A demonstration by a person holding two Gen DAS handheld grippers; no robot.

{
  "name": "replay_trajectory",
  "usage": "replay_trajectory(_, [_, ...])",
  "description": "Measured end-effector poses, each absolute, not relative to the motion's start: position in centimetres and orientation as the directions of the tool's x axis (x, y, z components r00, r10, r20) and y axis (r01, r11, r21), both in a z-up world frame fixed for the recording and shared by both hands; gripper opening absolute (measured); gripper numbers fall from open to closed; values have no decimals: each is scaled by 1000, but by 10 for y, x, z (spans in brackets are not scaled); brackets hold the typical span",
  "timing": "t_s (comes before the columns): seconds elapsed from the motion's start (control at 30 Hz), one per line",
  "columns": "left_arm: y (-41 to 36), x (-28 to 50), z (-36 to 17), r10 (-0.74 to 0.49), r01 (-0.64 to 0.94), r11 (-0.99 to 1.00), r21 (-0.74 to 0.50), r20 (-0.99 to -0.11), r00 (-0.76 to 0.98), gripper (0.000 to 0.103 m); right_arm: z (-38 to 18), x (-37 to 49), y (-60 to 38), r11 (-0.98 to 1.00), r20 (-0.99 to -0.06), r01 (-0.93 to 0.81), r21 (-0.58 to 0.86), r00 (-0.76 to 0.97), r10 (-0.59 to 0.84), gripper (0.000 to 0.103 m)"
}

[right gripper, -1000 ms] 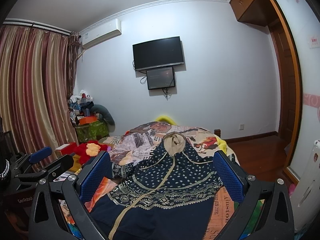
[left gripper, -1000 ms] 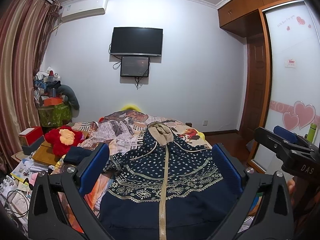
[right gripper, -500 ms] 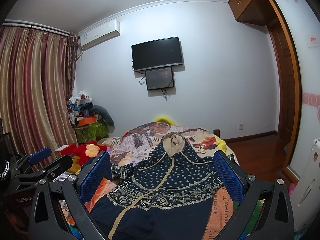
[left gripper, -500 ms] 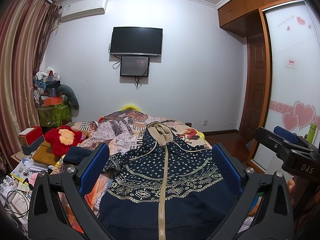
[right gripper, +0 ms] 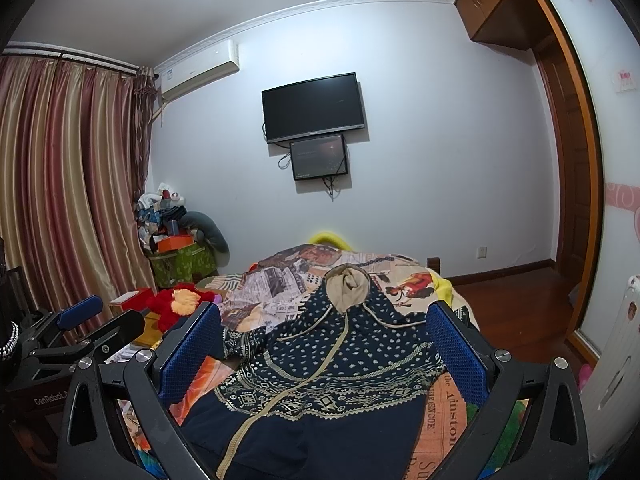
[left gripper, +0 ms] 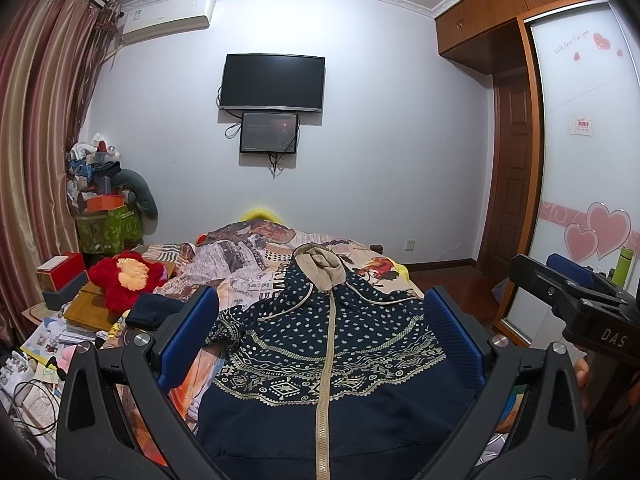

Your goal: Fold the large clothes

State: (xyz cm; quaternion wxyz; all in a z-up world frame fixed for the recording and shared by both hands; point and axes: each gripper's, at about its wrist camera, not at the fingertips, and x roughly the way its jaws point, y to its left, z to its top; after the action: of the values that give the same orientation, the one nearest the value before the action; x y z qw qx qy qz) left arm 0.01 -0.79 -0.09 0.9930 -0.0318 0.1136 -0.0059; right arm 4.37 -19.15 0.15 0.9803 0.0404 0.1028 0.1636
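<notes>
A navy hooded jacket [left gripper: 328,344] with cream dots, a patterned band and a beige zip lies spread flat on the bed, its tan-lined hood [left gripper: 320,268] pointing to the far wall. The jacket [right gripper: 320,364] also fills the middle of the right wrist view. My left gripper [left gripper: 320,328] hovers above its lower half, open, nothing between the blue pads. My right gripper [right gripper: 324,332] is likewise open and empty above it. The right gripper's body [left gripper: 576,304] shows at the right edge of the left wrist view; the left gripper's body [right gripper: 76,332] shows at the left of the right wrist view.
The bed has a newspaper-print cover [left gripper: 240,260]. A red plush toy [left gripper: 128,280], boxes and papers crowd the left side. A cluttered green bin [left gripper: 108,228] stands by the curtains. A wardrobe with heart stickers [left gripper: 592,208] and wooden floor [right gripper: 520,304] lie to the right.
</notes>
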Motion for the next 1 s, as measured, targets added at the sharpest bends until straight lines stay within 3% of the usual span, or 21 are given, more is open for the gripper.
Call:
replay_trajectory(0.67, [0,8,-3,-9,-10,997,-73,-246,969,103,1,47,-189,942,-198,-317,108,922,333,103])
replay_trajectory(1.0, [33,53,-19,60,-86,993,-75,-304,951,103,-8,93,-166,943,-259,-321,87,907,333,103])
